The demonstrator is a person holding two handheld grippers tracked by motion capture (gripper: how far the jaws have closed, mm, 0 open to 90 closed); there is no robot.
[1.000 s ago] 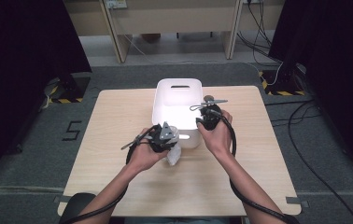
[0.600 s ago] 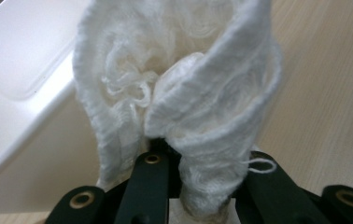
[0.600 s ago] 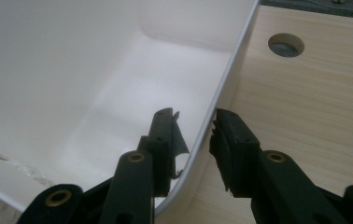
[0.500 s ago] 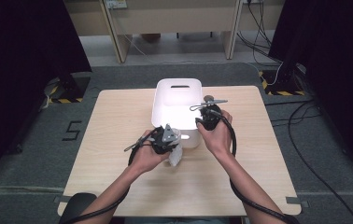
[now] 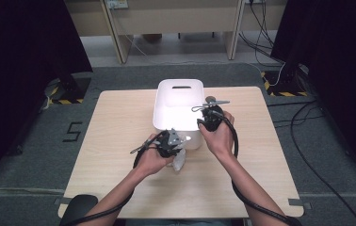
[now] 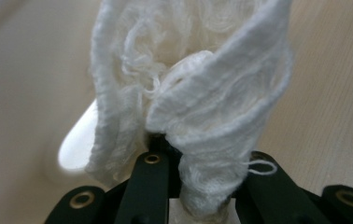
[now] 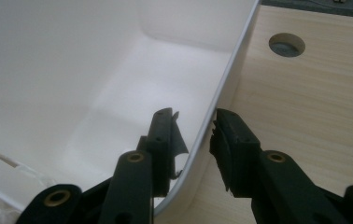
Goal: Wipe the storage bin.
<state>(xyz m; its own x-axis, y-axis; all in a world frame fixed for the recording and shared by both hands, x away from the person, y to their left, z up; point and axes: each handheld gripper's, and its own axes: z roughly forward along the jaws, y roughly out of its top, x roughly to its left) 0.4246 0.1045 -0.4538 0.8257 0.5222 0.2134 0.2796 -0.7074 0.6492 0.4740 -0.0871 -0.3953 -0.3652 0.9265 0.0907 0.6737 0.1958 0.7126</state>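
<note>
Left gripper [image 5: 170,143] jaws clenched on white cloth [image 6: 188,102], held above tabletop [image 5: 119,132] just before bin's near wall, ready for drop-in. Right gripper [image 7: 194,133] jaws straddle white bin [image 5: 178,101] rim, steadying it; whether pads press, cannot tell.

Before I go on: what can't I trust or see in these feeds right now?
- Left gripper view: bunched white cloth covers the jaw tips, so the grip point is hidden.
- High view: the left hand hides most of the cloth.
- Right gripper view: the jaws straddle the white bin's wall; whether the pads press it is unclear.
</note>
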